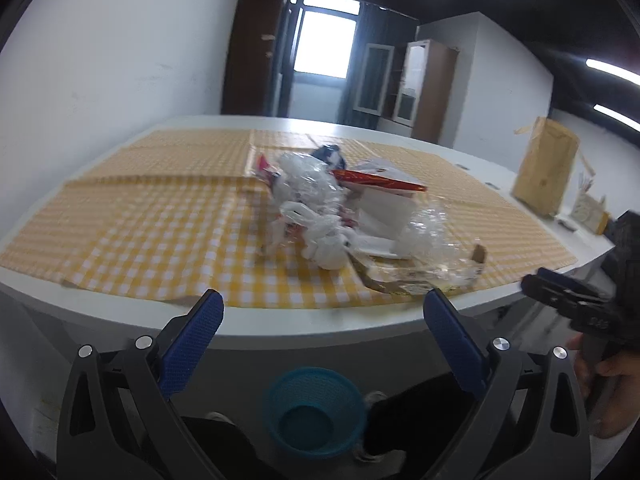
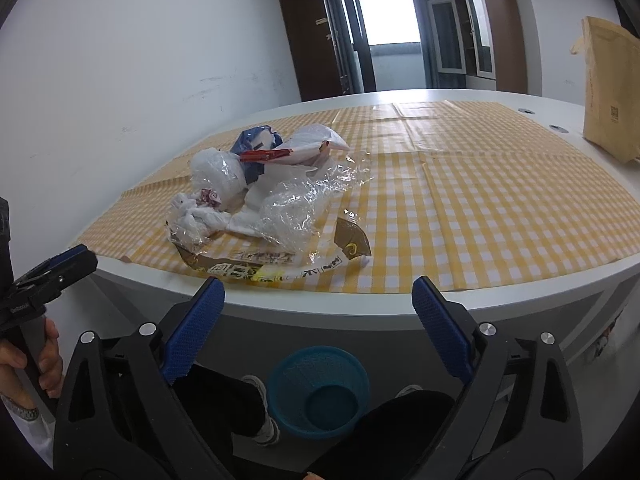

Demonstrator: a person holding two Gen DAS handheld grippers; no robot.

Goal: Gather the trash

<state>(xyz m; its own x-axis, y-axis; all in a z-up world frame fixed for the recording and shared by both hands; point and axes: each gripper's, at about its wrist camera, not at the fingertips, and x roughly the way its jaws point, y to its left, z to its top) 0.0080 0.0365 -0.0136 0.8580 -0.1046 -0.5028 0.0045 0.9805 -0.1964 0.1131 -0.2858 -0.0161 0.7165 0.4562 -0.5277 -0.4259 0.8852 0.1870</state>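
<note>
seen from both wrist cameras: a heap of trash (image 1: 344, 216) (image 2: 264, 196) piled on a yellow-and-white checked cloth (image 1: 160, 224) (image 2: 480, 208), spread over a white counter (image 1: 280, 324) (image 2: 360, 304). in the heap, crumpled clear plastic film (image 1: 436, 240) (image 2: 296, 208), knotted white plastic bags (image 1: 320, 240) (image 2: 196, 216), a red-edged wrapper (image 1: 376, 180) (image 2: 266, 155), a dark blue packet (image 1: 328, 154) (image 2: 250, 142) at the far side, and a flattened brown printed wrapper (image 1: 396, 284) (image 2: 260, 264) lying nearest the counter's front edge. left gripper (image 1: 324, 312) (image 2: 60, 268) held just short of that edge, jaws spread wide and empty, blue pads (image 1: 192, 340) facing each other. right gripper (image 2: 318, 300) (image 1: 560, 292) likewise in front of the edge, jaws released with nothing between them, blue pads (image 2: 196, 332) well apart. each gripper caught at the margin of the other's view, gripped by a hand (image 1: 612, 380) (image 2: 32, 356) on its handle. below the counter, on the floor, a blue mesh basket (image 1: 316, 412) (image 2: 318, 392) standing open between the person's dark-trousered legs. at the counter's right end, well apart from the heap, a padded brown envelope (image 1: 546, 172) (image 2: 612, 92) standing upright. left wrist view blurred.
</note>
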